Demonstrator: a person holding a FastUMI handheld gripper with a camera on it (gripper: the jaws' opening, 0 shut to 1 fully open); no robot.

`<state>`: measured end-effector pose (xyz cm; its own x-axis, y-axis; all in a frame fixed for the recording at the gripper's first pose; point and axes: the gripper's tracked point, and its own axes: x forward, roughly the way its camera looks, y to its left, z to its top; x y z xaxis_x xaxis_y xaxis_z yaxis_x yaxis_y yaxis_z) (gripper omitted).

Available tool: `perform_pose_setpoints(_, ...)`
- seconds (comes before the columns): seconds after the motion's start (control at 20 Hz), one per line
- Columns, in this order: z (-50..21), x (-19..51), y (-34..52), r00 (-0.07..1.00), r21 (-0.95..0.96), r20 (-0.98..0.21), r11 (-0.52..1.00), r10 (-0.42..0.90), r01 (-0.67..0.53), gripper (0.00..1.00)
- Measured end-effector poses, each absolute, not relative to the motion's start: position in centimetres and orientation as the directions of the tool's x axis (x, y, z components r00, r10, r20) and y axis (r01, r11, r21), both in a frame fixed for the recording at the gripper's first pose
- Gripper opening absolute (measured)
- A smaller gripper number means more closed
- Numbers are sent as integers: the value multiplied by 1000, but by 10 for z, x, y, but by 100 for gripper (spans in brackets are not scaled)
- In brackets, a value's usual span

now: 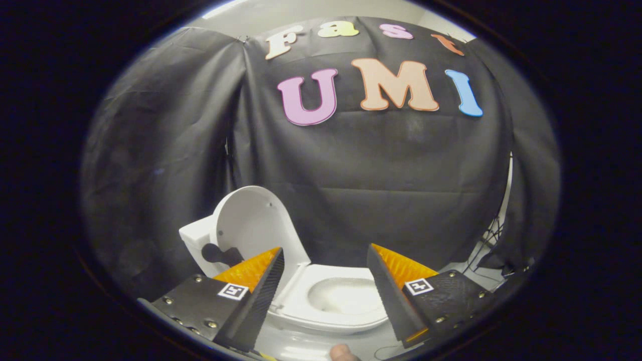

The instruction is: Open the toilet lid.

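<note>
While my gripper (325, 253) hangs above the toilet (321, 306), its fingers stand wide apart and hold nothing. The toilet lid (253, 223) is raised upright, leaning back against the tank (193, 240), just beyond my left finger. The seat (346, 313) and the open bowl (343, 296) lie between and below the fingers, in front of the black cloth wall (381, 190).

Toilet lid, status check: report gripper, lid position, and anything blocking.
Gripper open, fingers apart, holding nothing. Toilet lid raised upright beyond the fingers, seat down, bowl exposed. Nothing in the way.
</note>
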<state>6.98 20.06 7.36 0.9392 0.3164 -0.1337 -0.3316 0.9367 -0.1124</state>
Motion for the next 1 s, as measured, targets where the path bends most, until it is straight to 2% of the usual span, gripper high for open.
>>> perform_pose_setpoints(0.1,89,86,172,933,-122,-94,926,348,-357,98)
perform_pose_setpoints(0.2,111,98,150,902,-137,38,896,430,-421,98)
perform_pose_setpoints(0.3,120,117,111,896,-154,118,900,427,-408,100)
perform_pose_setpoints(0.5,98,141,33,943,-191,102,936,317,-295,100)
perform_pose_setpoints(0.65,95,142,-7,962,-164,135,963,239,-216,100)
perform_pose_setpoints(0.8,91,138,-21,966,-171,144,967,216,-190,100)
perform_pose_setpoints(1.0,76,135,-47,977,-199,98,965,191,-169,100)
